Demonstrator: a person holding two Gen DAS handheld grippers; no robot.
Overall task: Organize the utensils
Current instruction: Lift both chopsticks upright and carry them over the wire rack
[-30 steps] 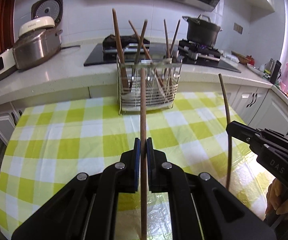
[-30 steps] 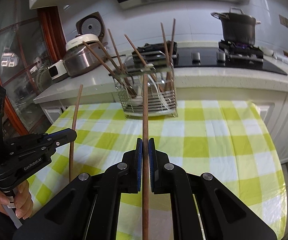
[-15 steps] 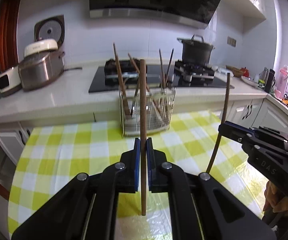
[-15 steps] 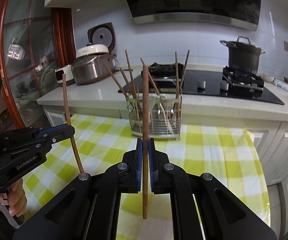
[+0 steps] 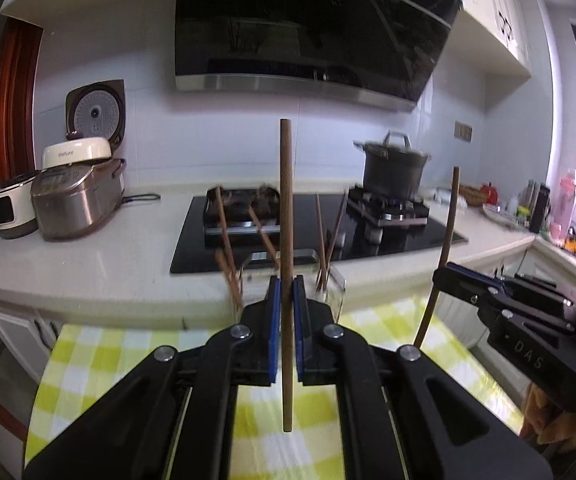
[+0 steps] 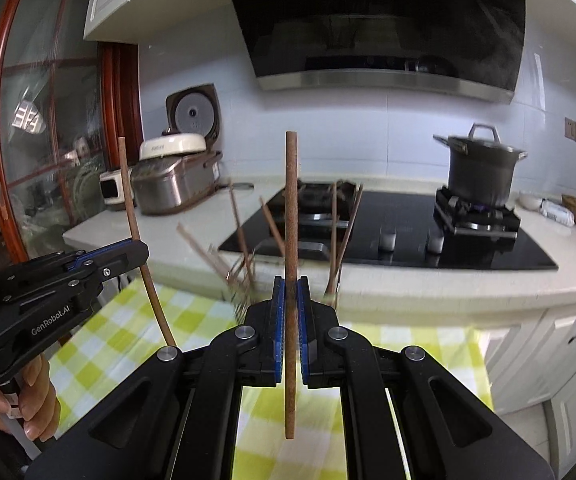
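My left gripper (image 5: 287,292) is shut on a brown wooden chopstick (image 5: 287,208) held upright above the checked table. My right gripper (image 6: 290,292) is shut on another wooden chopstick (image 6: 290,208), also upright. Each gripper shows in the other's view: the right one (image 5: 444,274) with its chopstick (image 5: 446,232), the left one (image 6: 136,250) with its chopstick (image 6: 130,204). The wire utensil holder (image 5: 328,284) with several chopsticks stands ahead, mostly hidden behind the fingers; it also shows in the right wrist view (image 6: 244,280).
A yellow checked tablecloth (image 5: 100,360) covers the table. Behind it runs a white counter (image 5: 88,264) with rice cookers (image 5: 76,200), a black hob (image 5: 368,236) and a dark pot (image 5: 394,168). White cabinets (image 6: 548,344) stand at right.
Both grippers have risen and tilted up with their chopsticks. The holder has dropped low in both views, now largely behind the fingers.
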